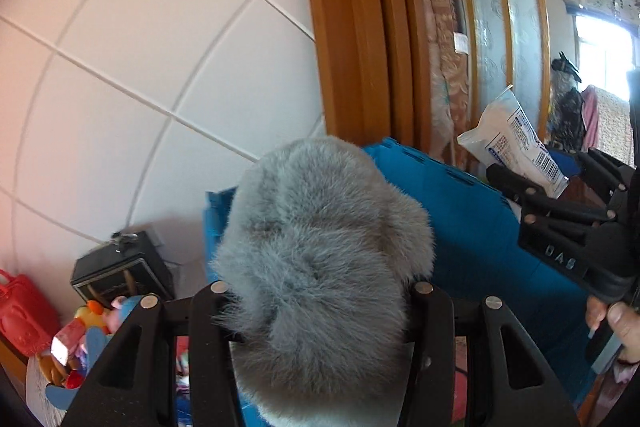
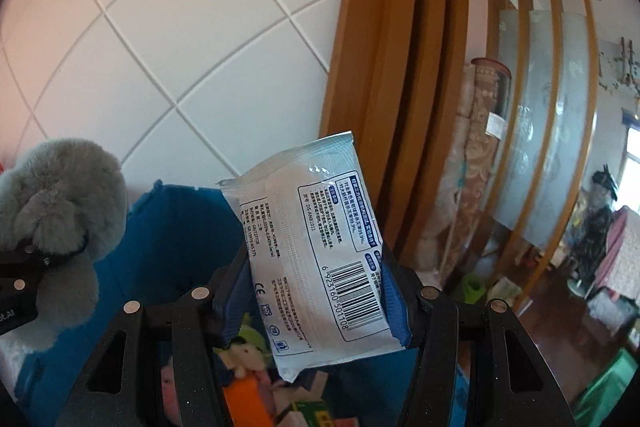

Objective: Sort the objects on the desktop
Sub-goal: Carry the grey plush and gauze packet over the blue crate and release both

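A: What writing can you read?

B: In the right wrist view the white wipes packet (image 2: 316,247) at frame centre carries a barcode, 6 923160 501108, a CE mark and small blue print too fine to read. In the left wrist view, "DAS" is stamped on the right gripper (image 1: 516,187) at the right edge.

A: And the claws?

B: The right gripper (image 2: 316,291) pinches the packet by its lower half. The left gripper (image 1: 320,291) squeezes a grey plush toy (image 1: 320,247) that fills the lower centre.

A: Room around them?

B: A blue crate (image 1: 472,219) sits just behind the plush, tiled wall (image 1: 140,67) across the upper left, a wooden door frame (image 1: 352,27) at upper centre.
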Demonstrator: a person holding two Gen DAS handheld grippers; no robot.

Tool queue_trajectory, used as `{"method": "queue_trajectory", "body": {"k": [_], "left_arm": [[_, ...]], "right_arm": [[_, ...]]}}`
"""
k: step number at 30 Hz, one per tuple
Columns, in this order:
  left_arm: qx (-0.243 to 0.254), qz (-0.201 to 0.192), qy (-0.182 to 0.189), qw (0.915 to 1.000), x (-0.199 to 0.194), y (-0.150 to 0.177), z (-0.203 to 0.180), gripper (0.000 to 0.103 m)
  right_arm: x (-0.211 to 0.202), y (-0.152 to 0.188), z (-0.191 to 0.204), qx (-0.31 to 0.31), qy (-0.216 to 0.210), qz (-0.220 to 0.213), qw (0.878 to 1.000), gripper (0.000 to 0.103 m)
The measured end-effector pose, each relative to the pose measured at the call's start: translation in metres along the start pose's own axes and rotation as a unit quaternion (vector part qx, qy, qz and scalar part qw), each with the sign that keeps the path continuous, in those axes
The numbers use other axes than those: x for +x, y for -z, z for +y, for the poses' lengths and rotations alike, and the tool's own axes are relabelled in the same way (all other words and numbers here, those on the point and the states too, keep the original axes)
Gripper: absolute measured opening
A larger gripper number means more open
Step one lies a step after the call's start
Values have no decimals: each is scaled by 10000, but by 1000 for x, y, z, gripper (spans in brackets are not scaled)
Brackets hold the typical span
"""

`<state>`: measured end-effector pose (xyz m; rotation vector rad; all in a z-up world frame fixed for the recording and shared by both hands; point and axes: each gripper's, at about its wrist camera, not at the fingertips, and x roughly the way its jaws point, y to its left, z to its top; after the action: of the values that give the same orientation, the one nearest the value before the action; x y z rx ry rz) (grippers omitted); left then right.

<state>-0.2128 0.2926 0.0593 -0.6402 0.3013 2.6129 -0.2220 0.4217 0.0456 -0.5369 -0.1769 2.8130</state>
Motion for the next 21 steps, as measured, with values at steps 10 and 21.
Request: {"method": "queue_trajectory", "body": {"k": [10,21], "left_arm": [[82,618,-24,9981,54,0,-35,57],[-14,489,-72,9988,35,3,-22,72]], "right_arm": [[43,16,-14,-216,100,576,9981,56],[35,17,-7,-316,-121,474,9983,92]]}}
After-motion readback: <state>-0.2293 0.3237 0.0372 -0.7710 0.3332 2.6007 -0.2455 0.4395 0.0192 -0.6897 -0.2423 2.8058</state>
